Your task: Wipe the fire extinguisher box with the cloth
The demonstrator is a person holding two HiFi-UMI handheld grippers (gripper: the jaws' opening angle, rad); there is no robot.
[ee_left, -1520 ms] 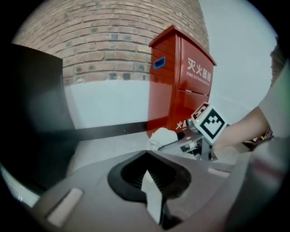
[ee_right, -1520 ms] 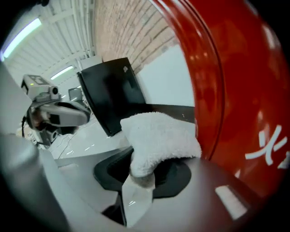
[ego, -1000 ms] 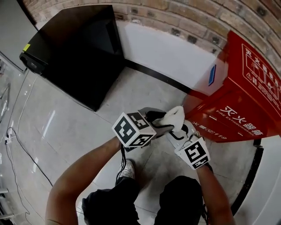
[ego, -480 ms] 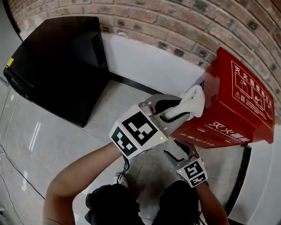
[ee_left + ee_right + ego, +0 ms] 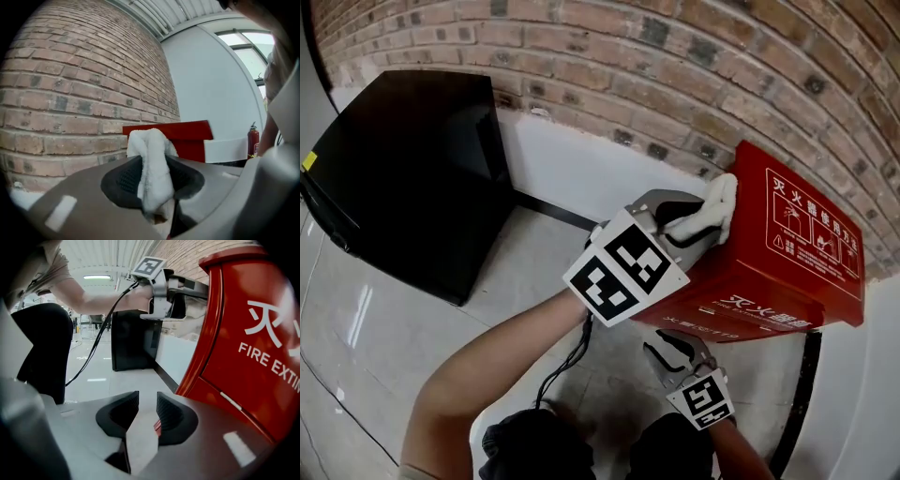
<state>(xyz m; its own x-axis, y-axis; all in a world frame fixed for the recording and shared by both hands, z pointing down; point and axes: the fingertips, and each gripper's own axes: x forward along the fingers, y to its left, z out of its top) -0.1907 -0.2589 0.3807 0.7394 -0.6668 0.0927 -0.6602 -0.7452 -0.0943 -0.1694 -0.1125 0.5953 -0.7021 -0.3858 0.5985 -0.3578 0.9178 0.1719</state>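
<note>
The left hand-held gripper (image 5: 689, 225) has risen from the box (image 5: 769, 272) front to its top left corner, so wiping looks ready to begin. It stays clenched on the cloth (image 5: 714, 206), which seems to touch that corner. The right hand-held gripper (image 5: 673, 345), low by the box, has just been closing to a narrow gap, with nothing between its jaws.

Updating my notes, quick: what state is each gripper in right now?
Left gripper: closed on the white cloth.
Right gripper: open; its jaws have just been closing, with nothing between them.
</note>
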